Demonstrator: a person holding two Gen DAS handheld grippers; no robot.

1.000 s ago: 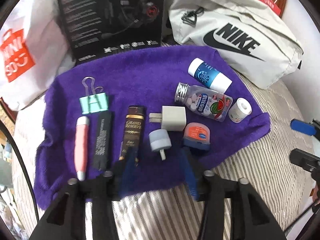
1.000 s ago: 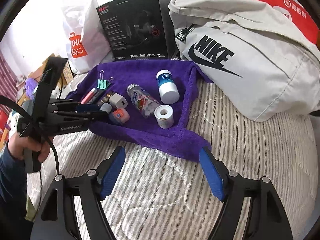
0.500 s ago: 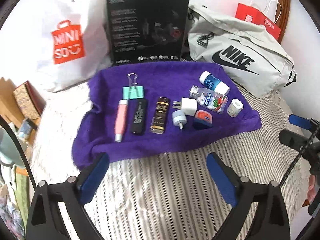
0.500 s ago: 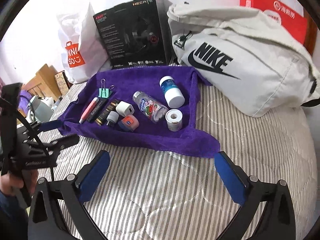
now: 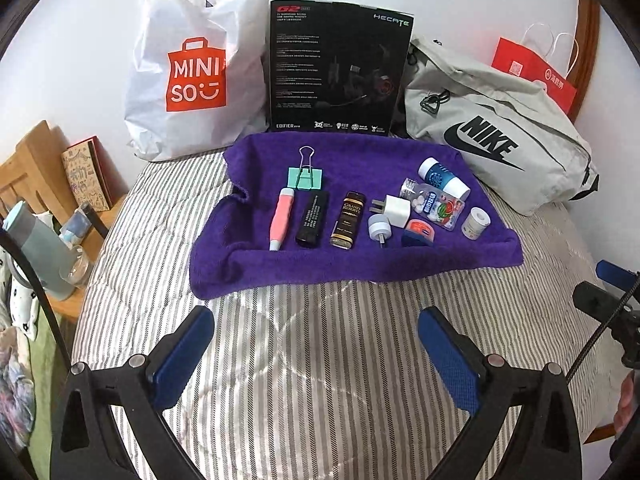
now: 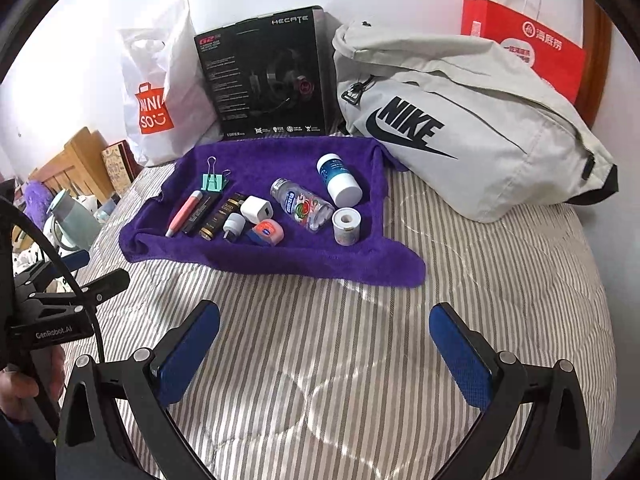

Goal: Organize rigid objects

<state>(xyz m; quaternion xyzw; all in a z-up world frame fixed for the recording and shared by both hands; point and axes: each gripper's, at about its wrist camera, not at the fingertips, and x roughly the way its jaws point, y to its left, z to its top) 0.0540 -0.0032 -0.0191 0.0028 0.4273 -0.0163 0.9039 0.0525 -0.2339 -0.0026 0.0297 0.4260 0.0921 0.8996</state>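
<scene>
A purple towel [image 5: 360, 264] lies on the striped bed and also shows in the right wrist view [image 6: 280, 256]. On it lie a green binder clip [image 5: 305, 176], a pink pen [image 5: 282, 218], a black tube [image 5: 313, 220], a gold-labelled lighter [image 5: 349, 219], a white charger [image 5: 394, 210], a grey round plug [image 5: 379, 229], an orange-lidded tin [image 5: 420, 233], a clear candy bottle [image 5: 434, 203], a blue-and-white bottle [image 5: 443, 178] and a white tape roll [image 5: 476, 222]. My left gripper [image 5: 316, 344] is open and empty, well short of the towel. My right gripper [image 6: 326, 346] is open and empty too.
Behind the towel stand a white Miniso bag [image 5: 192, 68], a black headset box [image 5: 336, 68], a grey Nike bag [image 5: 492, 132] and a red paper bag [image 5: 536, 72]. A wooden bedside shelf with a teal bottle [image 5: 38, 248] is at the left.
My left gripper has opened and pulled back from the towel toward the bed's near edge. My right gripper has also drawn back a little. The objects on the towel lie still.
</scene>
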